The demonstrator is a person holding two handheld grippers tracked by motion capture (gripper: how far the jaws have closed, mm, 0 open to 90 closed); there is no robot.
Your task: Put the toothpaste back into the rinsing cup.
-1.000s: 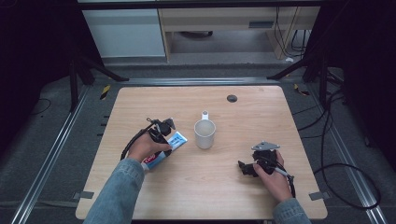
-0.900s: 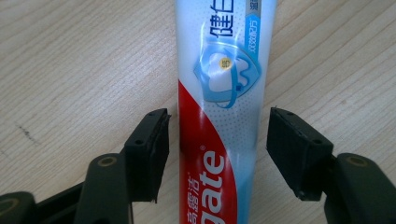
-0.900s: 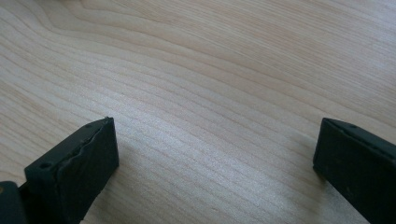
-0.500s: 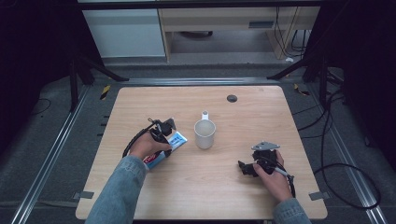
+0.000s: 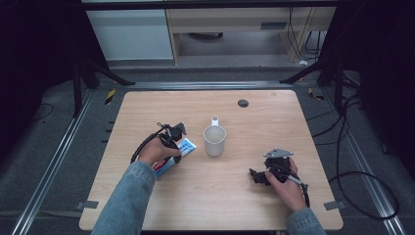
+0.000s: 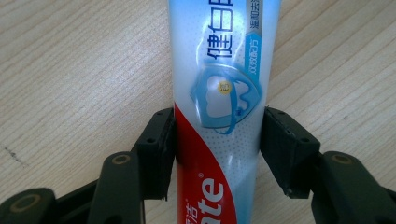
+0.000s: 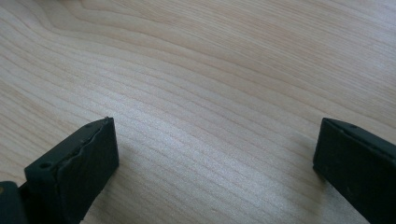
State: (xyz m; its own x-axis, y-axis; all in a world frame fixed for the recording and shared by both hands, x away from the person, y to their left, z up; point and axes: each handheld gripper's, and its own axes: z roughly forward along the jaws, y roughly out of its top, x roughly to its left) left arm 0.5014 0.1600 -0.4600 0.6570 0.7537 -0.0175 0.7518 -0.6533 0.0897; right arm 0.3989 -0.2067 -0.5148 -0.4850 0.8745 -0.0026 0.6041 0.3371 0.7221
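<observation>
On the left of the wooden table (image 5: 147, 105), the person's left hand (image 5: 155, 152) held the left gripper (image 6: 217, 140) over a toothpaste tube (image 6: 219, 84). The tube lay flat on the wood — white and pale blue, with a red band, a tooth drawing and blue printed characters. In the left gripper view the two black jaws stood one on each side of the tube, both pads against its sides and pinching it. From above, the tube (image 5: 172, 156) lay slantwise under the hand, its blue-and-white end pointing toward the middle of the table, a denim sleeve (image 5: 128, 200) coming in behind it.

Just right of the tube, near the table's centre, stood a white mug (image 5: 214, 140), upright, its handle turned toward the far edge, apart from both grippers. Farther back lay a small dark round disc (image 5: 242, 103) on the tabletop — too small to tell what it was.

On the right, well apart from the mug, the right hand (image 5: 286, 183) held the right gripper (image 5: 255, 176), a grey three-cornered plate (image 5: 278, 153) on top. In the right gripper view its jaws were spread wide over bare wood (image 7: 210, 93), with nothing between them.
</observation>
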